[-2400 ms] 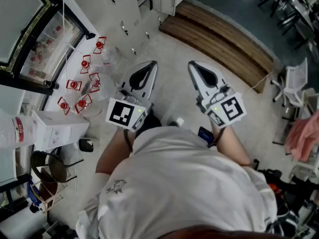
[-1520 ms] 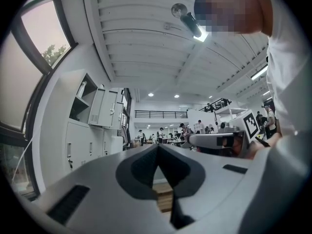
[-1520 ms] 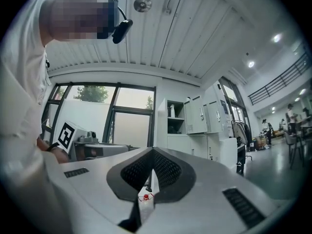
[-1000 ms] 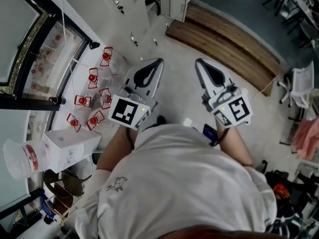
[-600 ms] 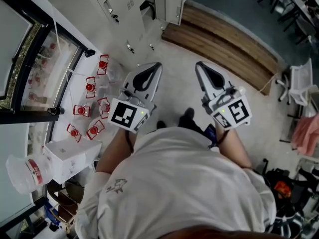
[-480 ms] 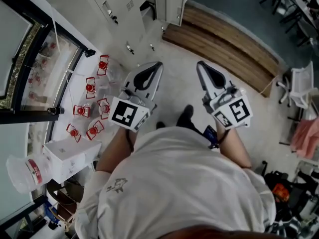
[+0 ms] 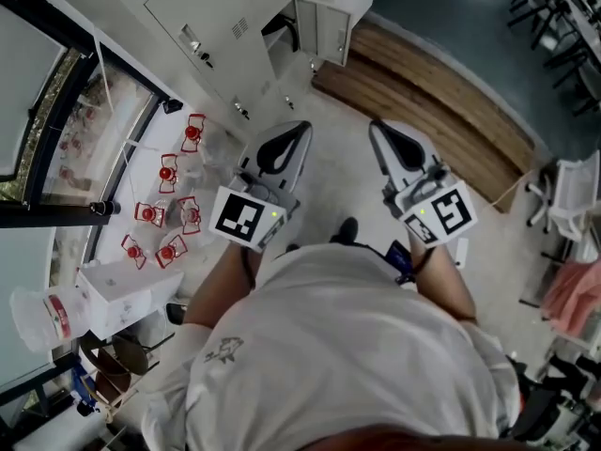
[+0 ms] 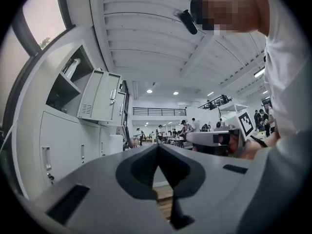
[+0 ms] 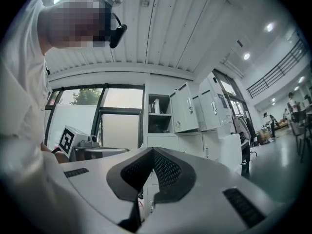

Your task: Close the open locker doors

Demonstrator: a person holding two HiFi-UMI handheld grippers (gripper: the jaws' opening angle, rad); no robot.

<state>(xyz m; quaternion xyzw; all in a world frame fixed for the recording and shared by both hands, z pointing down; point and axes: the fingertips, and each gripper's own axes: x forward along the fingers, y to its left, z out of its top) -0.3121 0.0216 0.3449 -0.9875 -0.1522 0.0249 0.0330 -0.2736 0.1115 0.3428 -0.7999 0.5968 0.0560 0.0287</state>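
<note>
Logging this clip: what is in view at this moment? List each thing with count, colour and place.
lockers: one bank, light grey, along the wall ahead
open doors: several, light grey, on upper and lower lockers
wooden platform: one, brown, on the floor right of the lockers
red-and-white items: about six, on the floor by the window; too small to identify
box: one, white, far left
bottle: one, clear with a red label, beside the box
chair: one, white, far right
cloth: one, pink, right edge
shirt: one, white, on the person
left gripper: one, grey, jaws shut, empty
right gripper: one, grey, jaws shut, empty
</note>
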